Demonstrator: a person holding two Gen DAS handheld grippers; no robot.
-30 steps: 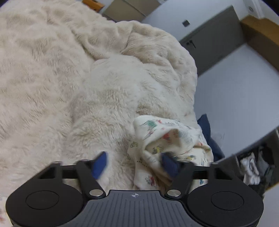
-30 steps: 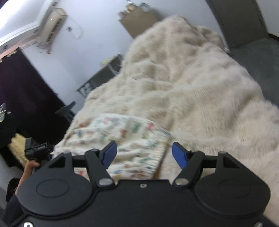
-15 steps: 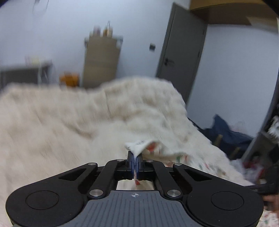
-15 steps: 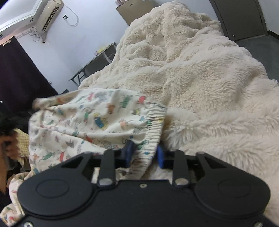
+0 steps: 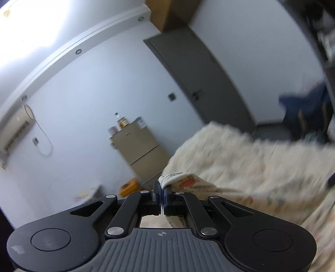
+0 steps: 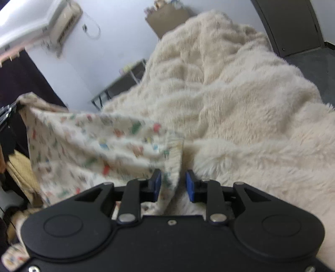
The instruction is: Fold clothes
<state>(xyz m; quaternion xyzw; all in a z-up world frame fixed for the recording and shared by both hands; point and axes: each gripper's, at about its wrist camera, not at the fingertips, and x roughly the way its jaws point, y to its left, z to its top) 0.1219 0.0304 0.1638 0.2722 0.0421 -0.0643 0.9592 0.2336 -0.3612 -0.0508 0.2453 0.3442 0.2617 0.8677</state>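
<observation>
A cream garment printed with small coloured figures point(image 6: 94, 142) is lifted and stretched above a fluffy cream blanket point(image 6: 240, 94). My left gripper point(image 5: 161, 192) is shut on a bunched corner of the printed garment point(image 5: 188, 182), which trails off to the right over the blanket point(image 5: 240, 150). My right gripper point(image 6: 173, 184) has its blue pads point(image 6: 157, 184) closed in on the garment's ribbed elastic edge, which hangs between them. The far corner of the cloth rises to the upper left of the right wrist view.
A grey door point(image 5: 201, 69) and a beige cabinet point(image 5: 142, 152) with bottles on top stand by the far wall. Dark blue clothes point(image 5: 303, 108) lie right of the bed. An air conditioner point(image 6: 67, 16) and a metal table point(image 6: 121, 81) are behind the blanket.
Both grippers shut on the garment within the last second. The left one has since lifted its corner high and tilted up toward the wall. The cloth is now stretched between them.
</observation>
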